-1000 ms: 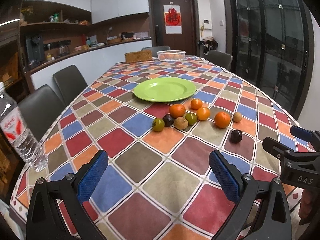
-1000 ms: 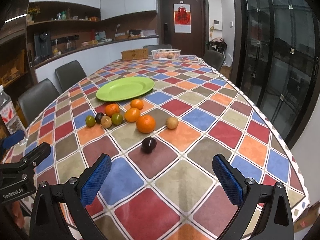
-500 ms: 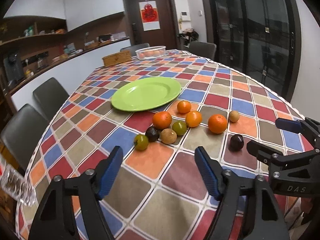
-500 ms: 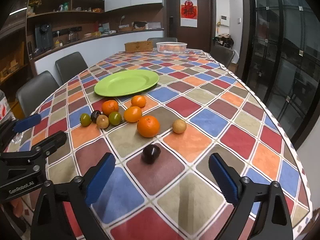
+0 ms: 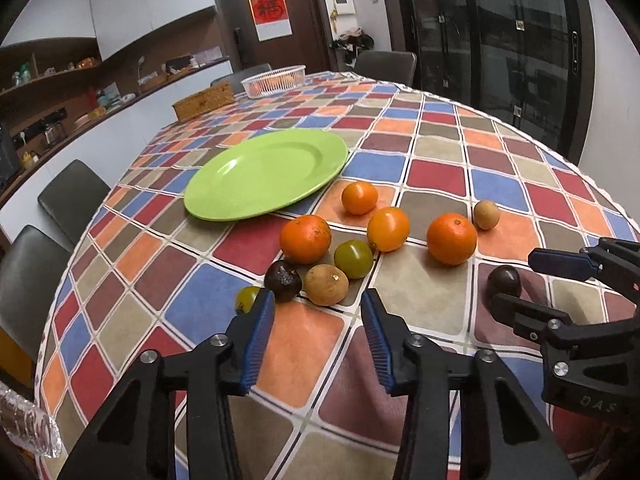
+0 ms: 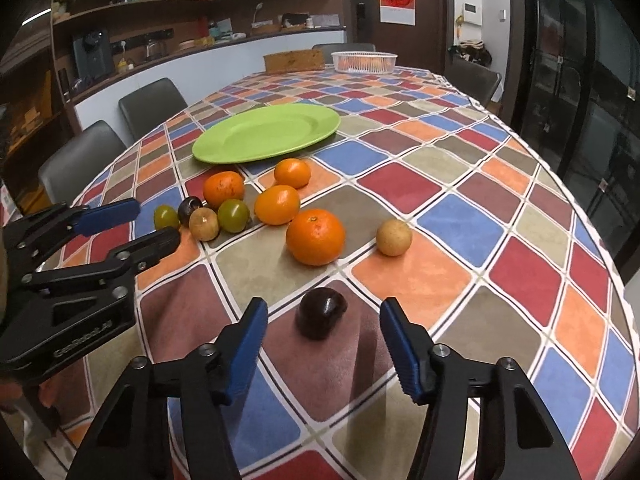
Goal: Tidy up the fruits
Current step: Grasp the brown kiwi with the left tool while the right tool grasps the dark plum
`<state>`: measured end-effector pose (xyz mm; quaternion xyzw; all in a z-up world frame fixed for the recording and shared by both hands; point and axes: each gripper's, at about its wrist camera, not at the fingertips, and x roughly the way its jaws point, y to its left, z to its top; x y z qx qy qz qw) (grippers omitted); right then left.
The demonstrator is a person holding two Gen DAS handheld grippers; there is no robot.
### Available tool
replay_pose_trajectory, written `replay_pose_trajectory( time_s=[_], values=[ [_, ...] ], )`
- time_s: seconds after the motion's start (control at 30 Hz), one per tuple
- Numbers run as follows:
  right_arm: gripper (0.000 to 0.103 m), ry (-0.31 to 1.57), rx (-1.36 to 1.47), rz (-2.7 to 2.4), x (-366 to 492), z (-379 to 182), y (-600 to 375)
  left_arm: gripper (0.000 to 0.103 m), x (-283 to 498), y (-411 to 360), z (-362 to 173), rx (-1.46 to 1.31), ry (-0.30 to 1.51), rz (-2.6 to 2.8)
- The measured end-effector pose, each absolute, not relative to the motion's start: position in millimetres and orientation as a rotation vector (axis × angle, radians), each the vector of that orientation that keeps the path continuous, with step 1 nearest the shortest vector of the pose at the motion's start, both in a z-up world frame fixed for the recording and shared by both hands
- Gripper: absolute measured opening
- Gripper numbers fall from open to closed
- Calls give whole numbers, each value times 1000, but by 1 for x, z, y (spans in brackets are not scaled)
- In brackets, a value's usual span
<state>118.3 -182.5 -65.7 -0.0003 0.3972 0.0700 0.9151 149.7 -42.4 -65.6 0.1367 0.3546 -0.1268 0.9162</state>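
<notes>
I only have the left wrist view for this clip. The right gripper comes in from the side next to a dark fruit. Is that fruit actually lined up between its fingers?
Observer: Yes. In the right wrist view the dark fruit sits on the tablecloth in the gap of the right gripper. The jaws are closing, and neither pad touches it yet.
Operator: A small green fruit is half covered in my view. Is it whole?
Observer: It is. The right wrist view shows it whole at the left end of the cluster, next to a second dark fruit.
</notes>
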Motion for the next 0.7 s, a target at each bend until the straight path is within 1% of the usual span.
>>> replay_pose_trajectory(
  time_s=[0.07, 0.3, 0.57, 0.7],
  values=[
    [52, 828, 3, 152, 120, -68, -182, 42, 154, -45, -69, 289, 737, -262],
    [42, 847, 20, 163, 126, -72, -184, 34, 170, -54, -79, 319, 773, -258],
    [30, 864, 44, 182, 134, -74, -188, 34, 180, -57, -83, 330, 793, -253],
    [29, 859, 47, 193, 138, -71, -188, 32, 183, -60, -84, 343, 792, -249]
  ],
)
